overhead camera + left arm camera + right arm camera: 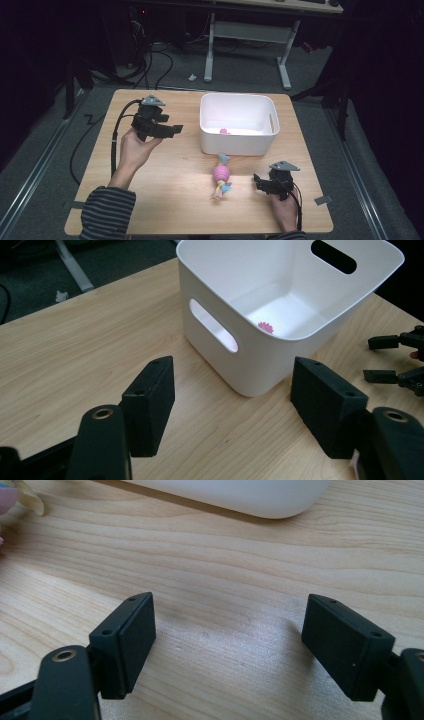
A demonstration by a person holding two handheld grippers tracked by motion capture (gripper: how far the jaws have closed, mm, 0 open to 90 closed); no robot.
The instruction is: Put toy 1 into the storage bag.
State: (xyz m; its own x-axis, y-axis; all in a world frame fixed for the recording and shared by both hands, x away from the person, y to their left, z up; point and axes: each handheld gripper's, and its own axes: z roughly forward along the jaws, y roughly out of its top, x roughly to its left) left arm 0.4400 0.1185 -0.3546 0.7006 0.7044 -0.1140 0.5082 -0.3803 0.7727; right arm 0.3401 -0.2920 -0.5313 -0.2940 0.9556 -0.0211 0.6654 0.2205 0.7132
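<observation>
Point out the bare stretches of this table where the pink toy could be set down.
Widest free patch: the table between the left claw and the pink toy. Also bare: the strip between the white bin and the table's right edge. Crowded: the gap between bin, toy and right claw.

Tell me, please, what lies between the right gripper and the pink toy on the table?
Nothing: in the high view, only bare wooden table separates the right gripper from the pink toy; its fingers are open and empty.
</observation>
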